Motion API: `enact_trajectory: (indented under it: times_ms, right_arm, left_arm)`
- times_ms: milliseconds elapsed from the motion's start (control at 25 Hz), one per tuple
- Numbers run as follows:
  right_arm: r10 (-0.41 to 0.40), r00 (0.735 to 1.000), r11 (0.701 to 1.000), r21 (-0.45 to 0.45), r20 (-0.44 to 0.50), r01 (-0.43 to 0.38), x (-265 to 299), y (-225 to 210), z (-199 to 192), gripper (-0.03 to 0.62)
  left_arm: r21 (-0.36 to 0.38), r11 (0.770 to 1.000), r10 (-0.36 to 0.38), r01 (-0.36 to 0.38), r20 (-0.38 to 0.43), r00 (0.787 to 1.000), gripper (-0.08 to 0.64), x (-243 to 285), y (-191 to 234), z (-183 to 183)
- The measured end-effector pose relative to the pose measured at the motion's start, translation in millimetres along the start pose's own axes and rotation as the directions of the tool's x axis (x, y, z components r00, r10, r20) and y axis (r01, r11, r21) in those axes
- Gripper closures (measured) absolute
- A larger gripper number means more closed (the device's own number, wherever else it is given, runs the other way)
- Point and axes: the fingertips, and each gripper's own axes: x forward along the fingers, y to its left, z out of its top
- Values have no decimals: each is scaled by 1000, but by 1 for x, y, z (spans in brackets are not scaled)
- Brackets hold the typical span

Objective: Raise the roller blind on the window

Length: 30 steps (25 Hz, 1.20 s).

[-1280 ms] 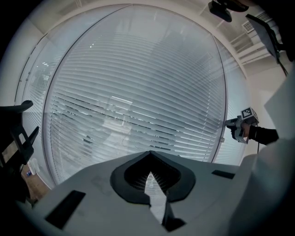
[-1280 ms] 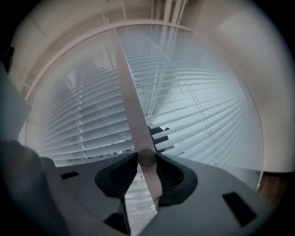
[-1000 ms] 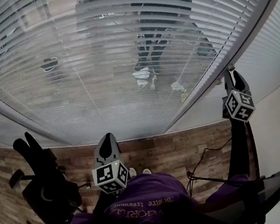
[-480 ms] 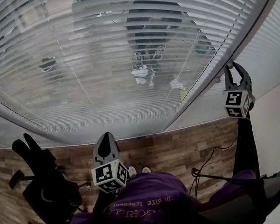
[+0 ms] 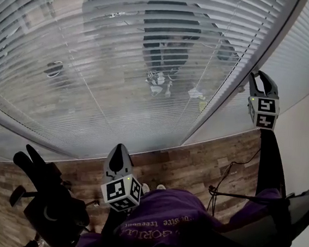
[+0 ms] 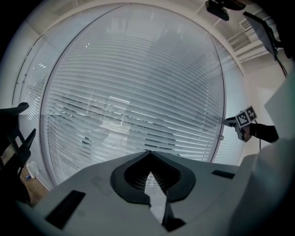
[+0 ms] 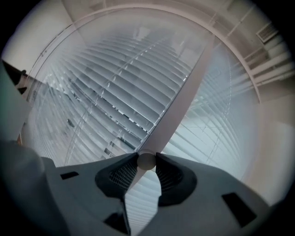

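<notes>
The blind (image 5: 122, 62) is hanging fully down, covering the window ahead of both sets of fingers, with its slats tilted enough to see through. A pale frame post (image 7: 182, 99) is running up and away just beyond the right fingers. The left gripper (image 6: 148, 154) is hanging low, well left of the post, with its fingers pressed together on nothing. The right gripper (image 5: 262, 77) is pinching a small round knob (image 7: 147, 162) at the post with only the very tips of its fingers. The knob is probably the blind's control. With so shallow a hold, slipping looks like the main risk. Firm, even pressure, a square approach and slow working of the knob seem wise, while checking that the slats begin rising.
</notes>
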Motion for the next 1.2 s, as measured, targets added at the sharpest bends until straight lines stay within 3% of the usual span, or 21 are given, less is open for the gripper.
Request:
enact_trajectory:
  times_ms: [280,560,840,1080,1200]
  right_arm:
    - [60,998,961,271,-2,-57,1,-5,-4,471]
    - [92,996,917,392,-20,-77,3,-5,-7,471]
    - [126,992,784,613,-5,-96,2,-9,-6,471]
    - [122,992,765,638,-4,-91,2,-9,-6,471]
    - [118,993,793,602,-1,-94,2,-9,-5,471]
  left_arm:
    - [-5,1000,0,0,-4,1000,560,-1,-1,-1]
    - [-11,1000,0,0,-4,1000,560,-2,0,-2]
    - [-10,1000,-1,1,-5,1000,560,-2,0,-4]
    - [-13,1000,4,-4,-5,1000,560,-2,2,-3]
    - [-12,1000,2,-2,-6,1000,560,-2,1,-3]
